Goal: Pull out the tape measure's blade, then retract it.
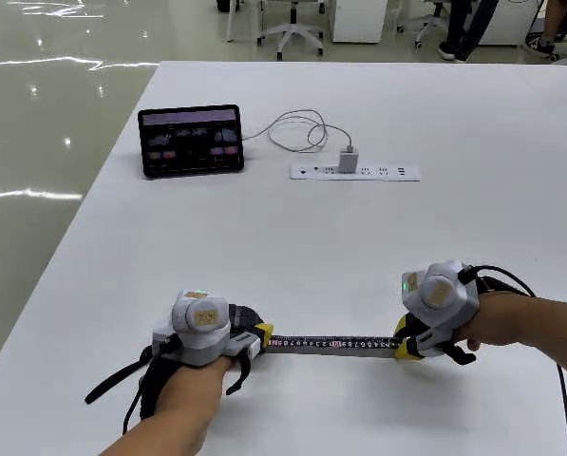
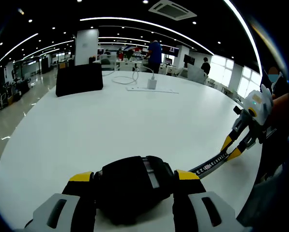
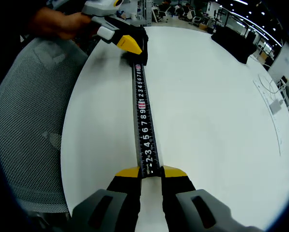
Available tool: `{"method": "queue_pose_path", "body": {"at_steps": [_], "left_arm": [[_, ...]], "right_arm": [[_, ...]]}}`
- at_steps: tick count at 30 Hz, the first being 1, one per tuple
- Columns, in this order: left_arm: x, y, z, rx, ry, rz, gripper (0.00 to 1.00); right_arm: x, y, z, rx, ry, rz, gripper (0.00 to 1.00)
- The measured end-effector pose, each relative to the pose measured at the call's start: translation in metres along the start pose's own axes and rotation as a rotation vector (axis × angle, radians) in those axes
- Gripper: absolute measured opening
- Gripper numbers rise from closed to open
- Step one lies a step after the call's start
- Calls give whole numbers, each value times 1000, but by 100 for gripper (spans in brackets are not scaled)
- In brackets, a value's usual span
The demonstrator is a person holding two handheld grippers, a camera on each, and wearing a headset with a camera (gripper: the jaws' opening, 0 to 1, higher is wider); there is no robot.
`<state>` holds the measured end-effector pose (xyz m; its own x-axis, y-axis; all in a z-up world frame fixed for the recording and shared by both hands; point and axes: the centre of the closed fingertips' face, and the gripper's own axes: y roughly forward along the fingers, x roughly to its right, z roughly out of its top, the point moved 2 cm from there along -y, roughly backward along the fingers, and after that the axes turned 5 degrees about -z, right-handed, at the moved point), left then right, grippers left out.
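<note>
A black tape measure case (image 2: 134,186) sits between the yellow-tipped fingers of my left gripper (image 2: 134,178), which is shut on it near the table's front edge (image 1: 248,332). Its dark blade (image 1: 332,343) with white numbers is pulled out flat over the white table toward the right. My right gripper (image 3: 151,171) is shut on the blade's free end, also seen in the head view as the right gripper (image 1: 404,344). In the right gripper view the blade (image 3: 143,121) runs straight away to the case (image 3: 134,46).
A dark tablet (image 1: 191,140) stands at the back left of the white table (image 1: 359,228). A white power strip (image 1: 354,172) with a charger and coiled cable lies behind the middle. Office chairs and people are beyond the table's far edge.
</note>
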<state>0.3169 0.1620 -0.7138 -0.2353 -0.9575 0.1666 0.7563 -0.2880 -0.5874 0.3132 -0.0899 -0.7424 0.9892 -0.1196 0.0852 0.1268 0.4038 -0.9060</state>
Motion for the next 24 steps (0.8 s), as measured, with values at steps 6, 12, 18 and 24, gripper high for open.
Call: {"method": "queue_pose_path", "body": {"at_steps": [6, 12, 18, 24], "left_arm": [[0, 0, 0, 4, -1, 0, 60], [0, 0, 0, 3, -1, 0, 60], [0, 0, 1, 4, -1, 1, 60], [0, 0, 0, 10, 2, 2, 60]], "right_arm": [[0, 3, 6, 7, -4, -3, 11], [-1, 6, 12, 17, -2, -4, 11], [-1, 8, 17, 35, 27, -3, 11], [-2, 10, 22, 39, 26, -9, 11]]}}
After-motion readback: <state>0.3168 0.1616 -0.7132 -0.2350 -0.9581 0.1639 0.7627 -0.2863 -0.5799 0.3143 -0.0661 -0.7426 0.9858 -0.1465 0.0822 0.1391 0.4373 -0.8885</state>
